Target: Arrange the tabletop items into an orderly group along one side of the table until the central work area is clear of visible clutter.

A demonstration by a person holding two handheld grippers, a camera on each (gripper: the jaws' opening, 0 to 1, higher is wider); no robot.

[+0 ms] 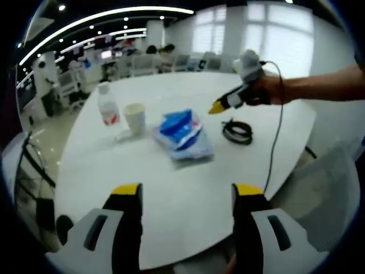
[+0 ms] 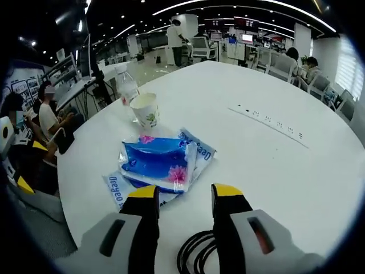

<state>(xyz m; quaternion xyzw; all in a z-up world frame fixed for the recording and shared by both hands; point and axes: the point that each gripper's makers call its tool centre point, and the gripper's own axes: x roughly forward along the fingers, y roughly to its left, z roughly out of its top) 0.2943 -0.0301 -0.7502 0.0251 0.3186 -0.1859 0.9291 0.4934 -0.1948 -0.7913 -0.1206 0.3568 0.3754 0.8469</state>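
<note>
Currently both grippers hang over the white round table (image 1: 188, 205), nothing held. Left gripper (image 1: 187, 194): jaws spread wide, empty, low over the near edge. Right gripper (image 2: 183, 195): jaws parted with a narrower gap, also empty; in the left gripper view it shows held out over the far side of the table (image 1: 218, 107).

Items sit mid-table. Blue tissue packs (image 2: 162, 162), loosely stacked, soft plastic wrap, just ahead of the right jaws. Coiled black cable (image 2: 194, 254) right beneath those jaws, just beside the packs. Paper cup (image 2: 145, 110) beyond the packs, upright. Clear water bottle (image 2: 126, 87), red label, just past the cup and close to the table edge.

Risks, as I judge them:
- Slick wrap: jaws may pinch only the top pack, stack slides apart, more clutter.
- Cable under the right gripper: a descending jaw could snag a loop and drag the coil.
- Cup is light; contents cannot be told. A nudge while shifting the packs could tip it.
- Bottle near the edge: a sideways push may roll it off.
</note>
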